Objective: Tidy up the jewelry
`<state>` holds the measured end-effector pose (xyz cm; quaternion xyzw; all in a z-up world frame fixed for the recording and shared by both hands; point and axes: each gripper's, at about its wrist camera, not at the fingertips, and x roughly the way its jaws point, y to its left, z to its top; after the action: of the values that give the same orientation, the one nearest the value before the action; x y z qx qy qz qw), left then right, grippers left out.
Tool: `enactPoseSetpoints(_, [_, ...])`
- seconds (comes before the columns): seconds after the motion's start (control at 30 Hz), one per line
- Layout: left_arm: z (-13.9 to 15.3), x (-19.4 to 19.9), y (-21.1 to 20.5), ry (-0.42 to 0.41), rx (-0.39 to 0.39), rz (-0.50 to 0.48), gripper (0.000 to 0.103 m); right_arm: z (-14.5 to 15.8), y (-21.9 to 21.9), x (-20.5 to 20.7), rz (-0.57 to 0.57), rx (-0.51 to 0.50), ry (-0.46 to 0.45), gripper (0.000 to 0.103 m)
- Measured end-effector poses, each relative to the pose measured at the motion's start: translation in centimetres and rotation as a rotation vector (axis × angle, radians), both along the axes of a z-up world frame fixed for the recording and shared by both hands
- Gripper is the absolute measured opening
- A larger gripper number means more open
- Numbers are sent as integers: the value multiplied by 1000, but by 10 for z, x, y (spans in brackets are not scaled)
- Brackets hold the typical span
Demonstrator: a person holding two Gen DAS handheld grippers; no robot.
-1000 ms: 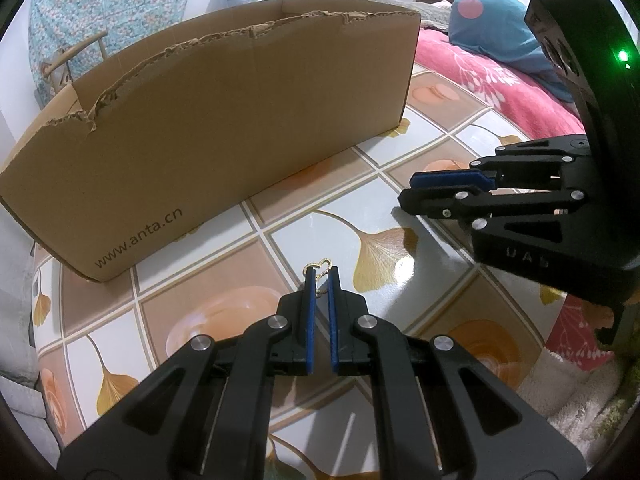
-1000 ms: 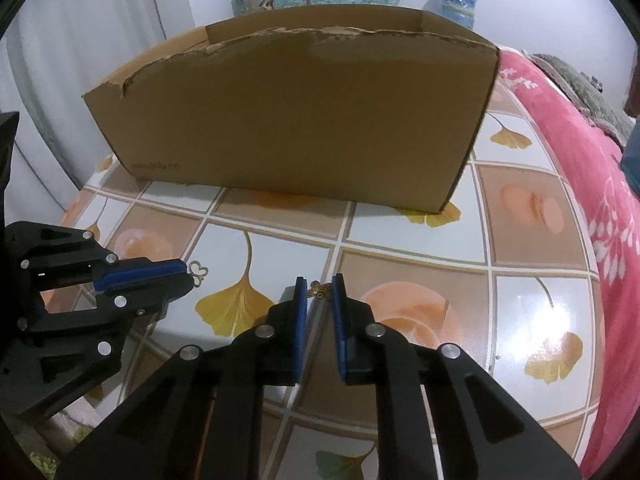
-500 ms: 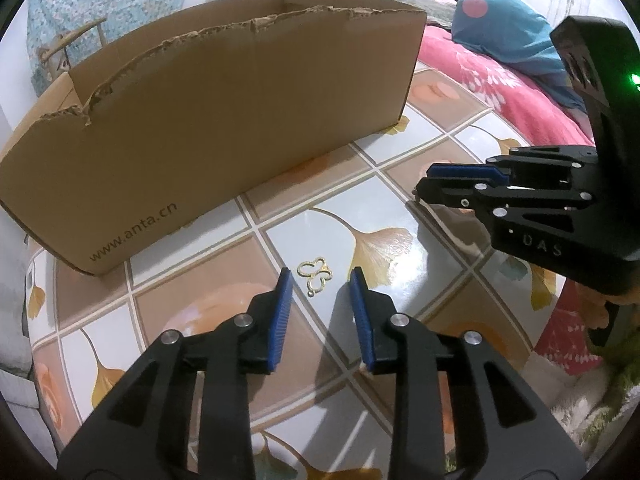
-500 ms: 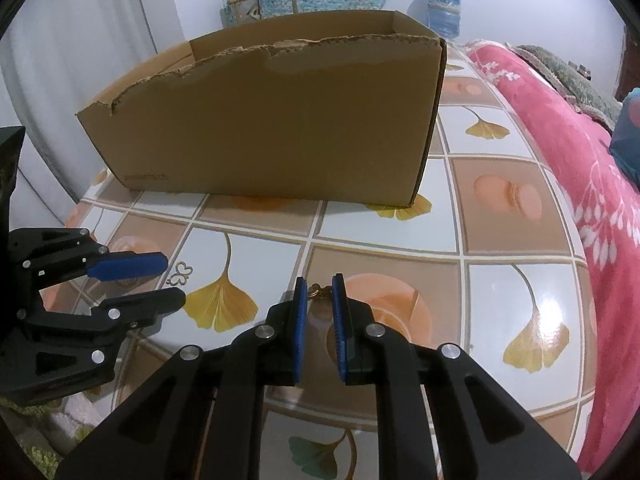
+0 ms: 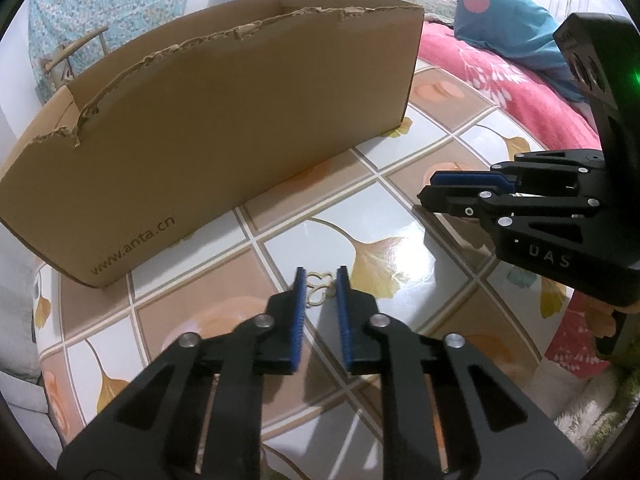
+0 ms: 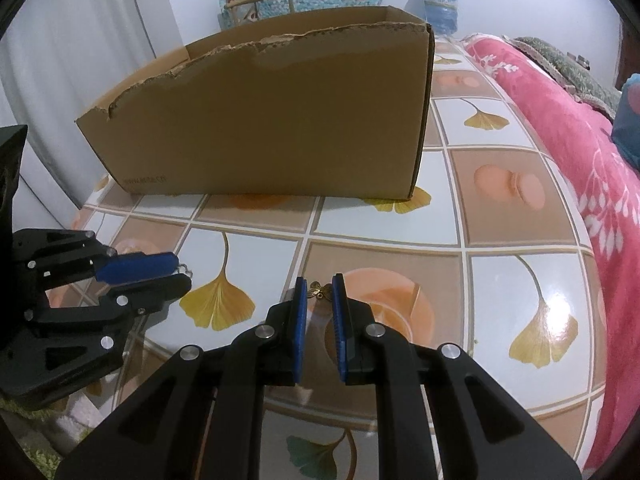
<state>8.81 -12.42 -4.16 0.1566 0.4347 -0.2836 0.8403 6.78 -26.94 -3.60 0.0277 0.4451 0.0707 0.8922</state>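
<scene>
L gripper (image 5: 320,276) low over the table (image 5: 400,248), jaws just been closing, gold butterfly-outline charm (image 5: 318,286) sits between the blue pads at the tips. Charm lies flat on a white tile w/ ginkgo leaf print; can't tell if pads actually press it, a gap shows on both sides. From R cam the charm is mostly hidden behind L gripper's pad, only a bit of wire visible.

R gripper (image 6: 320,290) clenched on a small dark-gold butterfly charm (image 6: 321,290), pinched at the very tips, over a tan tile w/ orange print. Too small for detail.

Table surface: glossy cloth, tan/white checker, ginkgo leaves, strong glare spots.

Behind: cardboard box (image 5: 224,128), torn top edge, "www.anta.cn" printed low on the front wall. Inside not visible from either cam.

Further back: pink floral bedspread (image 6: 560,120) to the right, blue pillow (image 5: 508,20), wooden chair (image 6: 260,4) w/ teal patterned cloth, water jug (image 6: 438,4), white wall. Edges cut by fisheye rim.
</scene>
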Motion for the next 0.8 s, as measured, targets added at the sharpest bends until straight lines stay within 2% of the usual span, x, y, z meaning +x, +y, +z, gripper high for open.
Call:
enactPoseSetpoints(0.4, [2, -3, 3, -11, -14, -4, 11, 4, 0, 2, 1, -1, -7, 13])
enactPoseSetpoints(0.8, [23, -14, 6, -61, -38, -25, 11, 23, 5, -7, 0, -16, -46, 13])
